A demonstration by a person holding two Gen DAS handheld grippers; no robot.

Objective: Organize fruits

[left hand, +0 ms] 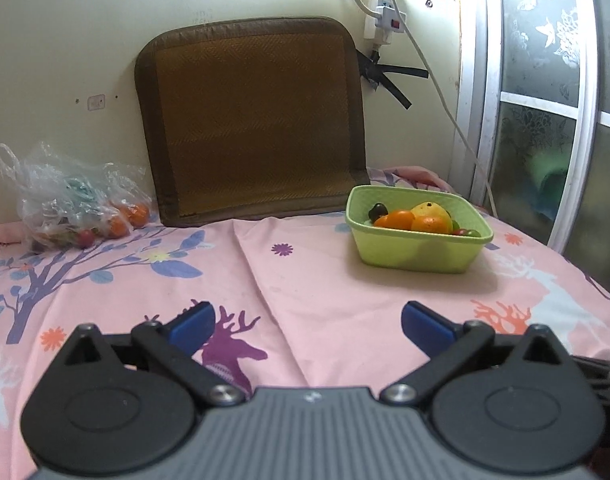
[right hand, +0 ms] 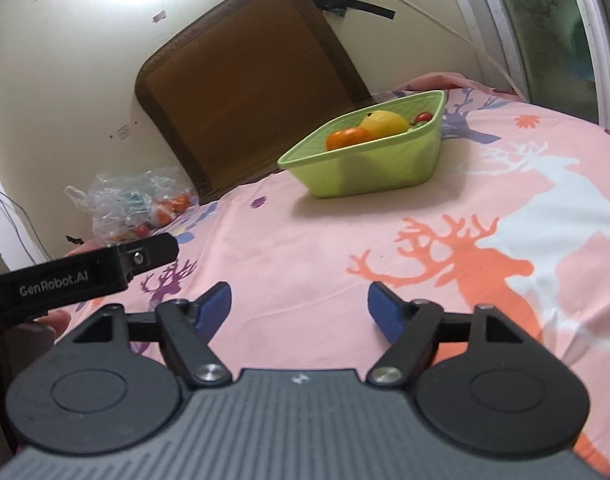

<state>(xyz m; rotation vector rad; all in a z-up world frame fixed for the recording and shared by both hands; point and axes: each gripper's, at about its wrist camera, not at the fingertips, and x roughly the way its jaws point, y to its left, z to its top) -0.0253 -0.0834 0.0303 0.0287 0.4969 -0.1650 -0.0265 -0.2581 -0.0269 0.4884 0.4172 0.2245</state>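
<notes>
A light green bowl (left hand: 417,252) (right hand: 369,168) stands on the pink patterned cloth toward the back right. It holds oranges (left hand: 429,224) (right hand: 347,138), a yellow pear-like fruit (left hand: 431,210) (right hand: 385,122), a dark fruit (left hand: 377,211) and small red and green ones (right hand: 425,117). A clear plastic bag (left hand: 65,200) (right hand: 133,204) with more oranges and small red fruits lies at the back left by the wall. My left gripper (left hand: 307,322) is open over the cloth, well short of the bowl, nothing between its blue pads. My right gripper (right hand: 299,306) is open too, empty, in front of the bowl.
A brown woven mat (left hand: 253,120) (right hand: 249,72) leans on the wall behind the bowl. A power strip with a cable (left hand: 385,12) hangs on the wall. A window frame (left hand: 545,100) bounds the right side. The left gripper's black body (right hand: 77,278) shows at left in the right wrist view.
</notes>
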